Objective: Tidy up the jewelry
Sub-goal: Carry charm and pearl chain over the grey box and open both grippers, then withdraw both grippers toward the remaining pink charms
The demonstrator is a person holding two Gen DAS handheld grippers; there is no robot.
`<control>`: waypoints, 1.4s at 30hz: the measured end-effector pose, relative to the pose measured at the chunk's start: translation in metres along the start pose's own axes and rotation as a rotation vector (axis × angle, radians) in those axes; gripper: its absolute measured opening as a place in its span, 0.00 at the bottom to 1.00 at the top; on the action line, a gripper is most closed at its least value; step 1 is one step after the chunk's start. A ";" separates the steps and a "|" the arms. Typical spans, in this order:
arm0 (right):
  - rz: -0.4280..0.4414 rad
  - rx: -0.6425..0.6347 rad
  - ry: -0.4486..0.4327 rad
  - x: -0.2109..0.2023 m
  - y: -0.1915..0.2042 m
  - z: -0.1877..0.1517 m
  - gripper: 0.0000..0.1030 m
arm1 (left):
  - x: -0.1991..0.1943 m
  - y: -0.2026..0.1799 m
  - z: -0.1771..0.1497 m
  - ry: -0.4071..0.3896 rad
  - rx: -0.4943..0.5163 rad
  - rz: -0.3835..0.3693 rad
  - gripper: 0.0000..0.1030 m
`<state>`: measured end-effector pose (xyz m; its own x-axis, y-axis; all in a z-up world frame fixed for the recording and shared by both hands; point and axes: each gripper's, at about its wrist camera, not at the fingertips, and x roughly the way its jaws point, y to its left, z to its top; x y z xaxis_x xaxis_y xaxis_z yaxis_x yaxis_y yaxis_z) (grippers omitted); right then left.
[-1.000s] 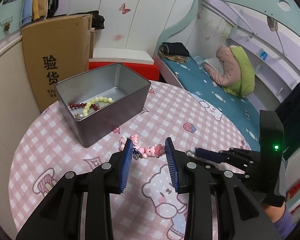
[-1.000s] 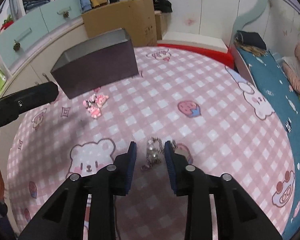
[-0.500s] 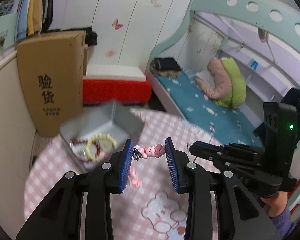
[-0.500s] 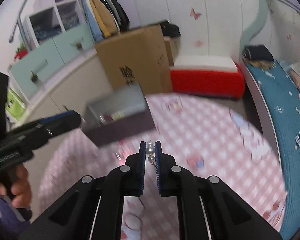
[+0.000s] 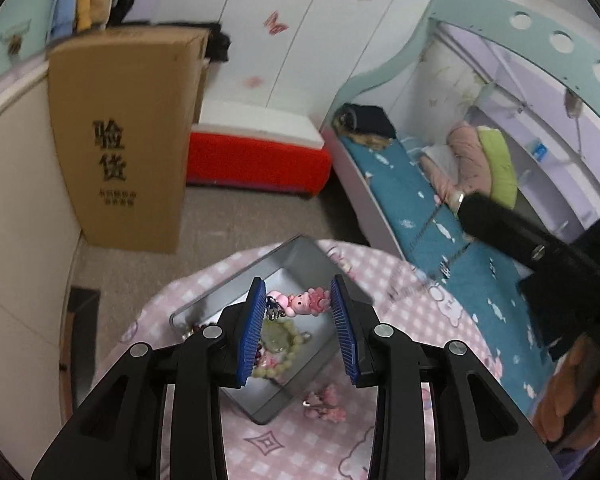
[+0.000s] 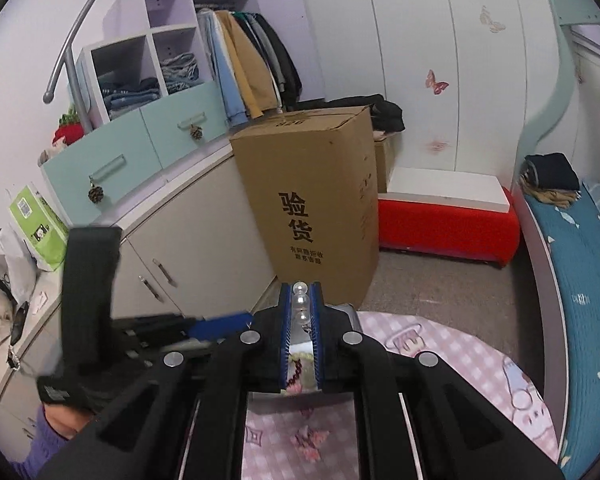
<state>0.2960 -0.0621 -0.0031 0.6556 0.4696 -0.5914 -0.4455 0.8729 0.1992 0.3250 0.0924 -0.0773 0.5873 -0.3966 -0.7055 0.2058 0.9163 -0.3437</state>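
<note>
Left gripper (image 5: 299,307): we pinch the pink charm (image 5: 298,303), held crosswise, jaws part-open.
Tin (image 5: 300,256): directly below, toward 12 o'clock.
Right gripper (image 6: 300,300): we clamp the pearl piece (image 6: 300,302) above the tin.

Low in the left wrist frame, the tin box (image 5: 300,256) looks like grey metal with a dull satin sheen; inside lies a bracelet (image 5: 282,350) of pale green, glossy beads. The pink charm (image 5: 300,301) at centre seems smooth moulded plastic. The tablecloth (image 5: 404,280) is matt pink checked cloth. In the right wrist frame, centre, the pearl beads (image 6: 300,302) gleam glassy, and the cardboard box (image 6: 312,188) is matt brown paperboard
</note>
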 end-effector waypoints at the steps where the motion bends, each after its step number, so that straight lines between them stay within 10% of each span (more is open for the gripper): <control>1: 0.001 -0.002 0.009 0.005 0.002 0.000 0.09 | 0.005 0.003 -0.002 0.010 -0.009 -0.002 0.34; 31: 0.031 0.110 0.233 0.073 -0.013 -0.059 0.12 | -0.005 0.012 -0.024 -0.003 -0.040 0.090 0.57; 36: 0.001 0.102 0.200 0.055 -0.012 -0.056 0.34 | -0.020 0.007 -0.026 -0.037 -0.047 0.089 0.65; 42: -0.050 0.067 0.153 0.019 -0.015 -0.077 0.36 | -0.046 0.000 -0.046 -0.104 -0.065 0.138 0.72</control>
<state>0.2678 -0.0772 -0.0777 0.5729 0.4038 -0.7132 -0.3691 0.9041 0.2154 0.2624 0.1082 -0.0736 0.6852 -0.2558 -0.6819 0.0687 0.9548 -0.2891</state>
